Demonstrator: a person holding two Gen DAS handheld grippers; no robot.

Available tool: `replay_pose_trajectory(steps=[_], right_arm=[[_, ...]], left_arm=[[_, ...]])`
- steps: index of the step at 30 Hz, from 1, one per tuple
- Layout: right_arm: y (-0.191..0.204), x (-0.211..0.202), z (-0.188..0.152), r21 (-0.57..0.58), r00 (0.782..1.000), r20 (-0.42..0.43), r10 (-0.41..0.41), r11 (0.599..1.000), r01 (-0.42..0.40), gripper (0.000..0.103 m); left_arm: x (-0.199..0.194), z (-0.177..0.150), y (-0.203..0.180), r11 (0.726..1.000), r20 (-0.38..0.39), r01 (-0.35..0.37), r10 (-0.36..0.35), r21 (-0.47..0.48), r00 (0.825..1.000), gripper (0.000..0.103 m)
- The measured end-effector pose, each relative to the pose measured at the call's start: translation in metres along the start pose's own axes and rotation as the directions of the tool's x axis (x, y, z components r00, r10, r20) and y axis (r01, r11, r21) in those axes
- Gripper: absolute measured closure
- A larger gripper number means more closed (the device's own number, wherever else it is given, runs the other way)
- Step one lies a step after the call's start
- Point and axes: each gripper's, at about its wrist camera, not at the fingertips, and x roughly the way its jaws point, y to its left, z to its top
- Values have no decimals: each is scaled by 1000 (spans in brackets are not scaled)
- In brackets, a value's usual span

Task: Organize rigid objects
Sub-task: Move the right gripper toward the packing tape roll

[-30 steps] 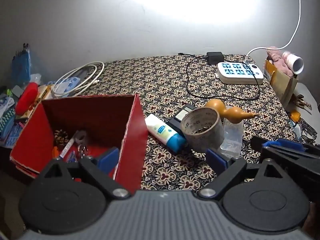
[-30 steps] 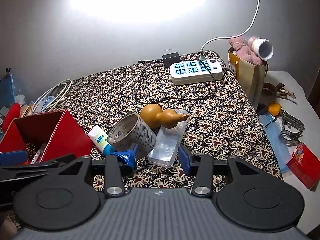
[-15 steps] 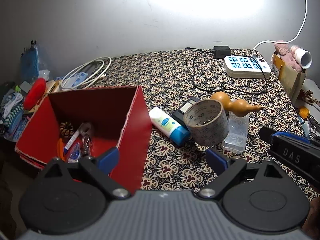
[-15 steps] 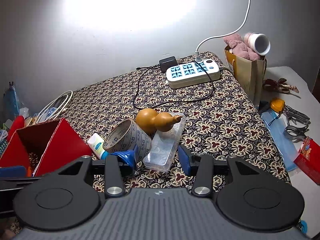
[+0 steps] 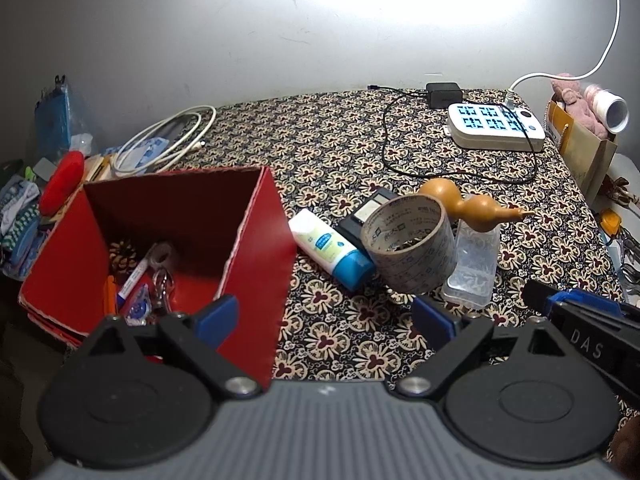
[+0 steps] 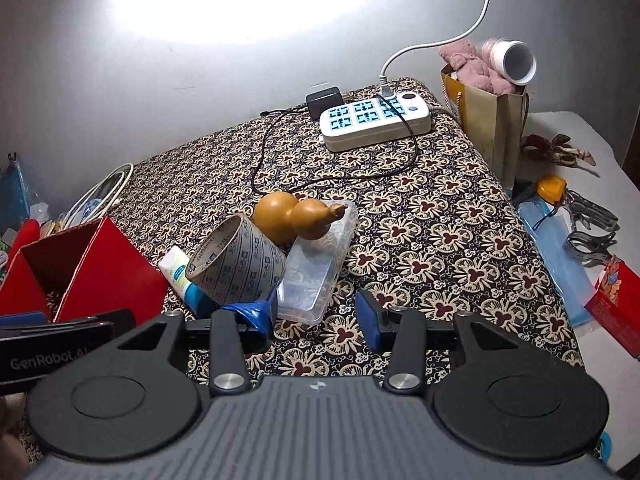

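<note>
**Both grippers hover open over a cluttered patterned cloth**

Now, from the left wrist, the left gripper (image 5: 326, 314) hangs with its jaws spread wide and nothing between them. Its left blue pad sits over the near corner of the red box (image 5: 256, 240), which stands open and holds keys and a pen among other small bits. Just right of the box, on the patterned cloth (image 5: 340, 152), lies a white tube with a blue cap (image 5: 330, 246). Touching its cap end is a roll of tape (image 5: 410, 242) on its side, with a small dark device (image 5: 366, 218) behind it. A tan gourd (image 5: 472, 206) rests across a clear plastic case (image 5: 474, 264). A white power strip (image 5: 496, 126) lies far back.

From the right wrist, the right gripper (image 6: 316, 314) is also released, jaws apart and gripping nothing. They have just been closing a little. Its left pad is just beside the tape roll and the near end of the clear case; its right pad is over bare cloth. The gourd lies on the case's far end.
</note>
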Motion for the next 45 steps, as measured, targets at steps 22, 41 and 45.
replay_pose_trajectory(steps=[22, 41, 45], right_arm=[[-44, 21, -9, 94, 986, -122, 110, 991, -99, 75], [-59, 37, 5, 131, 963, -51, 266, 957, -257, 71], [-58, 48, 22, 186, 945, -95, 314, 938, -294, 71]], left_arm=[[30, -43, -12, 970, -97, 237, -241, -55, 966, 10], [56, -11, -22, 979, -93, 205, -203, 14, 975, 10], [60, 13, -14, 982, -51, 191, -191, -9, 980, 10]])
